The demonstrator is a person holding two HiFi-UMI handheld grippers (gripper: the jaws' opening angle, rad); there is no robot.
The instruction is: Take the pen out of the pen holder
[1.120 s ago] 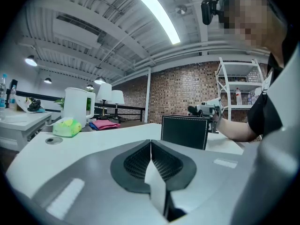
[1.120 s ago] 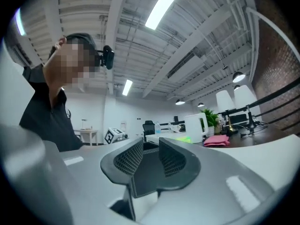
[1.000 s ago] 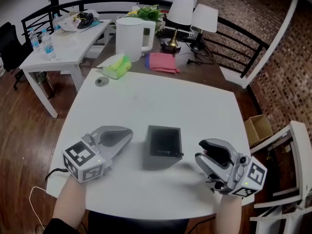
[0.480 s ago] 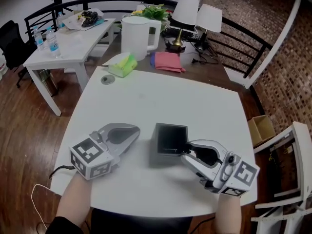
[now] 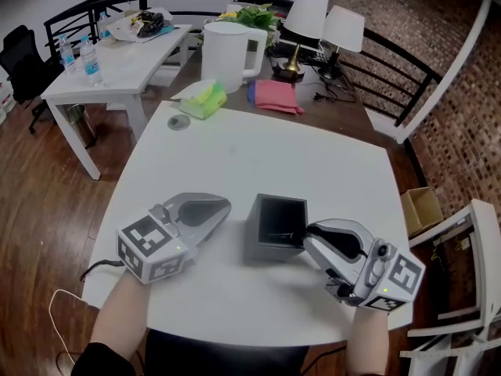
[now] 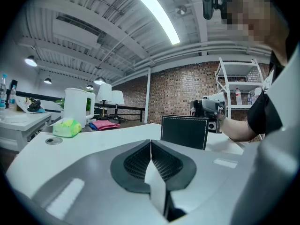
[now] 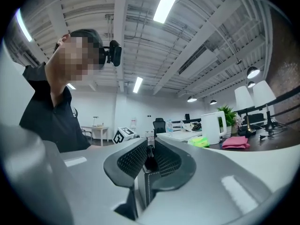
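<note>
A black square pen holder (image 5: 275, 227) stands near the front of the white table (image 5: 313, 163). A black pen (image 5: 291, 236) leans at its right rim. My right gripper (image 5: 302, 239) reaches in level from the right. Its jaws are closing, and both pads touch the pen's top (image 7: 150, 162) above the holder's stitched rim (image 7: 143, 191). My left gripper (image 5: 225, 206) lies shut on the table left of the holder, clear of it and holding nothing. In the left gripper view its closed tips (image 6: 151, 146) face the holder (image 6: 184, 132), with the right gripper (image 6: 206, 109) behind it.
At the table's far edge lie a green tissue pack (image 5: 203, 100) and a small round disc (image 5: 178, 123). Behind them are a white kettle (image 5: 231, 53), a pink cloth (image 5: 275, 96) and two lamps (image 5: 325, 18). A white chair (image 5: 470, 272) stands at the right.
My right gripper has moved left to the holder's right rim and its jaws have narrowed round the pen. The left gripper has stayed put.
</note>
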